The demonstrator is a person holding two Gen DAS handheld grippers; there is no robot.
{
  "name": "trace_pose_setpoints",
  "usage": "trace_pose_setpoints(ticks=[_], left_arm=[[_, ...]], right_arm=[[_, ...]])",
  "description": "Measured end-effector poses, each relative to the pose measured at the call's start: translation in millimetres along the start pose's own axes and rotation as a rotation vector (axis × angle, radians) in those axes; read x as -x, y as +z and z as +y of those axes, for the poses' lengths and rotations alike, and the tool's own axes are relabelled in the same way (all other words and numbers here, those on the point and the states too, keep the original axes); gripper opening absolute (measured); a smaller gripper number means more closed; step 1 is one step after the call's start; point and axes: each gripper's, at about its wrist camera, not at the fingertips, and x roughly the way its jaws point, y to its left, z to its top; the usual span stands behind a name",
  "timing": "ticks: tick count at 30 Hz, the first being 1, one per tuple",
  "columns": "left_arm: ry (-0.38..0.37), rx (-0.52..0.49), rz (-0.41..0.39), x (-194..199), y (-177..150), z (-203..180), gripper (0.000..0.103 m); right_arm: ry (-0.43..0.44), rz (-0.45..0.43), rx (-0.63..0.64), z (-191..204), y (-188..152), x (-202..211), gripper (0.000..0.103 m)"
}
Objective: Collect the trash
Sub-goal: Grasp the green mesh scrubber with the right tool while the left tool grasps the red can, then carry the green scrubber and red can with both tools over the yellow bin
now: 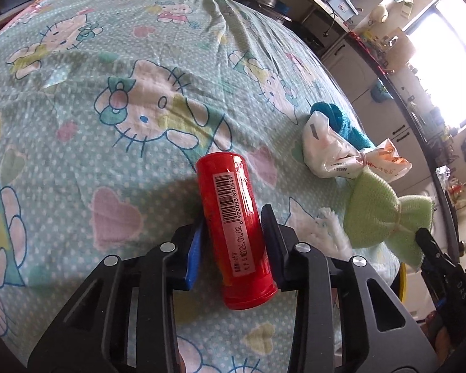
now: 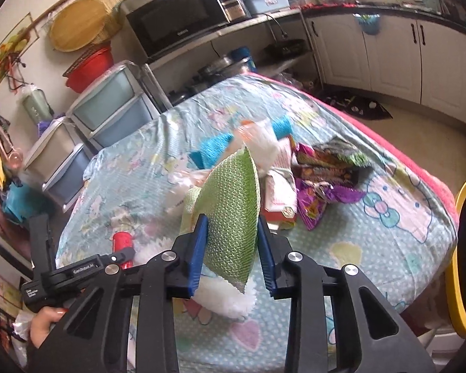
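Observation:
My left gripper [image 1: 233, 233] is shut on a red cylindrical bottle [image 1: 236, 230] with a barcode label, held just above the cartoon-print sheet [image 1: 108, 99]. The bottle also shows in the right wrist view [image 2: 122, 242]. My right gripper [image 2: 232, 248] is shut on a green mesh sponge [image 2: 230, 211] tied in the middle, lifted above the sheet; it also shows in the left wrist view [image 1: 385, 217]. A knotted white plastic bag [image 1: 332, 149] lies beside a blue towel [image 1: 341, 118]. Purple snack wrappers [image 2: 326, 180] lie on the sheet's right part.
A white fluffy cloth [image 2: 226, 298] lies under the sponge. Plastic drawer units [image 2: 108, 108] and a microwave [image 2: 177, 21] on a shelf stand behind the table. White cabinets [image 2: 419, 56] line the far wall. A yellow rim [image 2: 456, 248] is at the right edge.

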Motion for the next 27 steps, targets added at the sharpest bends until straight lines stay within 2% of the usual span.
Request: trace_pose_setpoints(ticks=[8, 18, 27], left_arm=[[-0.031, -0.062, -0.052, 21, -3, -12, 0.026], [-0.1, -0.182, -0.14, 46, 3, -61, 0.026], [-0.161, -0.297, -0.131, 40, -14, -113, 0.026]], right_arm=[[0.004, -0.047, 0.044, 14, 4, 15, 0.03], [-0.024, -0.108, 0.045, 6, 6, 43, 0.03], [-0.07, -0.158, 0.021, -9, 4, 70, 0.03]])
